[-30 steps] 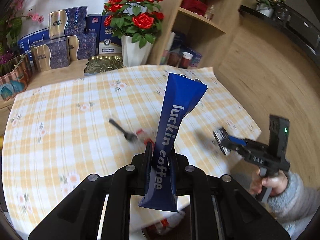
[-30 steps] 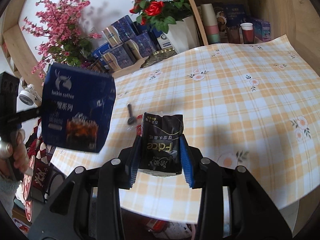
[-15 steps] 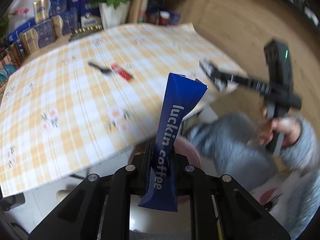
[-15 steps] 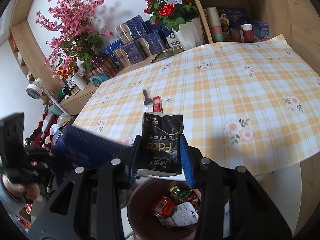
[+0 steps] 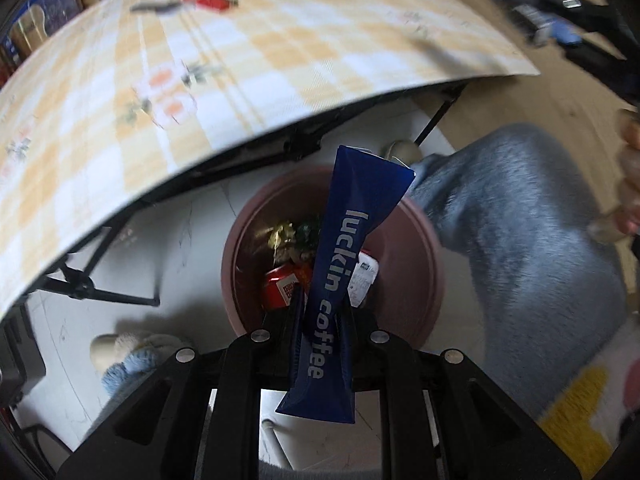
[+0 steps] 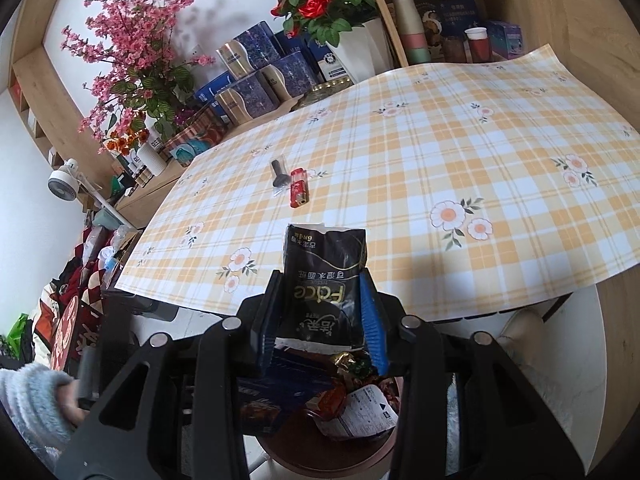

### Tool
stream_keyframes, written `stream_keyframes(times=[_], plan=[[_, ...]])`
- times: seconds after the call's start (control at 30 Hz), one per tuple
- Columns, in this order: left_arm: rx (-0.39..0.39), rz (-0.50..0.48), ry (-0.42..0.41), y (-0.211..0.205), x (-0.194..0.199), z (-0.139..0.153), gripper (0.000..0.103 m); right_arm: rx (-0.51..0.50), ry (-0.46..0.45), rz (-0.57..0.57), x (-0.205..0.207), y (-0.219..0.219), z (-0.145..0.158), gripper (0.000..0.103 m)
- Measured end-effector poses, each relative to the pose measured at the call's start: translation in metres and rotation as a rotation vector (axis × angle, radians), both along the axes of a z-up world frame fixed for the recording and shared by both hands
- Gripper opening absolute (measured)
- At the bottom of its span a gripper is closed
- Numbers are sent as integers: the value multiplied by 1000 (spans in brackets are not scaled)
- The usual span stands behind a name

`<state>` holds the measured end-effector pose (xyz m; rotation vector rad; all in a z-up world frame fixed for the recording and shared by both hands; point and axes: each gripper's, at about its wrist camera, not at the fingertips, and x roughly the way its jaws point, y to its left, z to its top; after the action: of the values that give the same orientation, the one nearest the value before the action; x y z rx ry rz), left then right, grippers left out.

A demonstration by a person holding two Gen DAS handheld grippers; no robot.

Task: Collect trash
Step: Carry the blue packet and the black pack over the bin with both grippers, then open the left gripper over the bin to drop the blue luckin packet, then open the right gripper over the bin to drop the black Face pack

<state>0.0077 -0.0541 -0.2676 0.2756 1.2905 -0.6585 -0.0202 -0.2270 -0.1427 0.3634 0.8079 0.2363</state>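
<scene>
Pointing steeply down, left gripper (image 5: 320, 312) clamps coffee pouch (image 5: 344, 248) over bin (image 5: 420, 280) | right gripper (image 6: 320, 312) clamps tissue pack (image 6: 326, 280)

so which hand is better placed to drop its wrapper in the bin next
Left, probably: the left gripper holds the blue coffee packet directly above the bin, while the right gripper's tissue pack sits nearer the table edge.

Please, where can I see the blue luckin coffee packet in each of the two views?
Left wrist: blue luckin coffee packet at centre, clamped in the left gripper, over the bin.
Right wrist: low left of centre, behind the right gripper's fingers, partly hidden.
Shared landmark: pink trash bin.
</scene>
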Motion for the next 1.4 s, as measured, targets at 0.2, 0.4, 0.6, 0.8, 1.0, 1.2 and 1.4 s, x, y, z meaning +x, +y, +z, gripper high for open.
stream_keyframes(times=[0.2, 0.4, 0.6, 0.8, 1.0, 1.2, 1.4], plan=[[18, 50, 63, -12, 17, -42, 17, -6, 16, -12, -3, -4, -8, 39], [-2, 69, 24, -14, 24, -45, 60, -12, 34, -13, -7, -9, -16, 39], [-123, 107, -113, 9, 15, 9, 80, -4, 72, 24, -7, 4, -32, 39], [-215, 206, -301, 51, -1, 66, 93, -57, 122, 140, -7, 45, -54, 39], [-222, 322, -454, 82, -15, 89, 96, -102, 144, 269, -4, 89, -71, 40], [-205, 395, -538, 92, -22, 84, 97, -136, 175, 349, 1, 121, -99, 40], [-175, 430, -558, 94, -27, 72, 97, -222, 278, 378, 3, 136, -139, 40]])
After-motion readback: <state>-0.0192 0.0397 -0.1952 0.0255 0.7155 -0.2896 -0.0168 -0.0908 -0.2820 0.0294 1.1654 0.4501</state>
